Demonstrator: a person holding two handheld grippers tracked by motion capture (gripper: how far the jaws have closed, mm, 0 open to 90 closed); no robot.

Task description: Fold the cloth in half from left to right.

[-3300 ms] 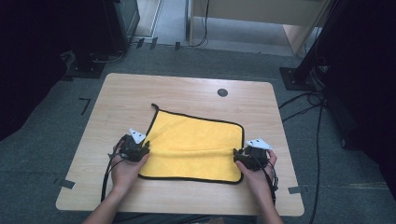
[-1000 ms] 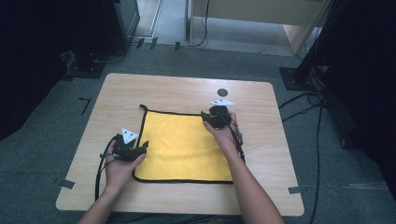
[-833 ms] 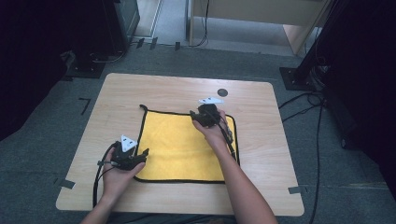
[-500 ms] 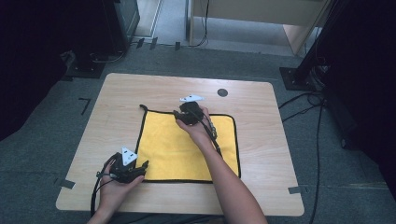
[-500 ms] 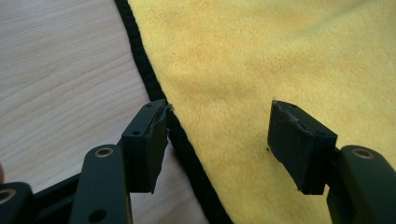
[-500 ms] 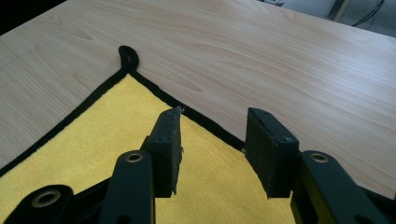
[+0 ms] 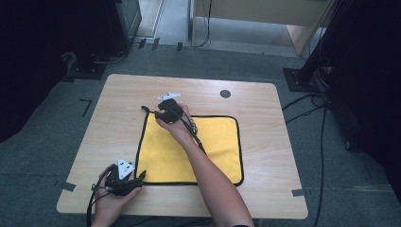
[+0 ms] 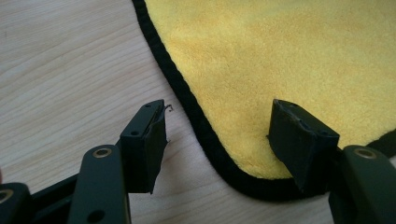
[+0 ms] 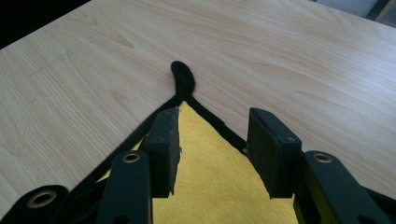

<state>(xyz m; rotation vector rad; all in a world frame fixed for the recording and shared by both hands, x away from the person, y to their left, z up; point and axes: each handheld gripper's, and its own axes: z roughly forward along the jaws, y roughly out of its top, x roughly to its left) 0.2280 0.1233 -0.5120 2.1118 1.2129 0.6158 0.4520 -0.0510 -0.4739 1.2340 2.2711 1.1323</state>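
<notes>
A yellow cloth (image 7: 213,146) with a black hem lies flat on the wooden table (image 7: 265,109). My right forearm reaches across it, and my right gripper (image 7: 160,113) stands at the far left corner. In the right gripper view the open jaws (image 9: 215,114) straddle that corner, just short of its black hanging loop (image 9: 182,79). My left gripper (image 7: 141,176) is at the near left corner. Its open jaws (image 8: 218,112) stand one on each side of the rounded black hem (image 8: 205,140), with the pads off the cloth.
A small dark round disc (image 7: 225,93) sits in the tabletop beyond the cloth. Bare wood runs along the left (image 7: 113,127) and far sides. Black cables (image 7: 312,106) and a stand base lie on the floor at the right.
My right gripper has travelled left along the cloth's far edge to its far left corner. My left gripper has slid towards me along the left edge to the near left corner.
</notes>
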